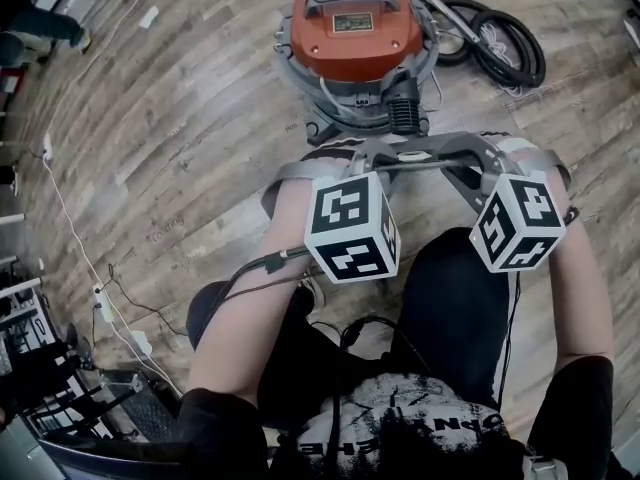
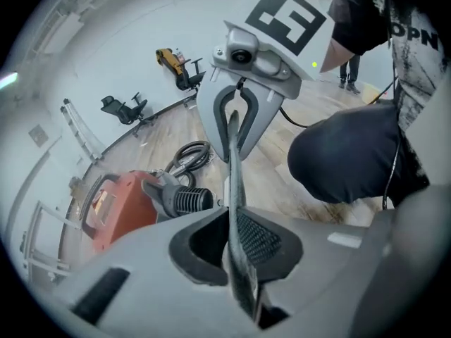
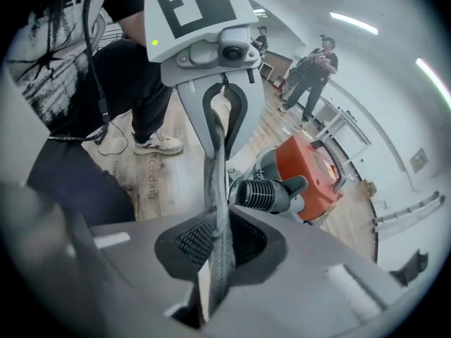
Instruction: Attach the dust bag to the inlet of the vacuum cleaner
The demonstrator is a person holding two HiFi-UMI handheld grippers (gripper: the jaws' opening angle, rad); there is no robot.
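grip: left gripper (image 2: 236, 255) and right gripper (image 3: 215, 248) clamped on thin dark-grey dust bag (image 2: 236, 189), stretched between | place: over wooden floor (image 1: 180, 148), near orange drum vacuum cleaner (image 1: 355, 33) | next: keep taut, square to black ribbed inlet (image 1: 405, 116)

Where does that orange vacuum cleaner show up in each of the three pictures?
Head view: the vacuum cleaner sits at top centre, on the wooden floor.
Left gripper view: it is at lower left.
Right gripper view: it is right of centre.
Shared landmark: the black ribbed nozzle on its front shows in all three.
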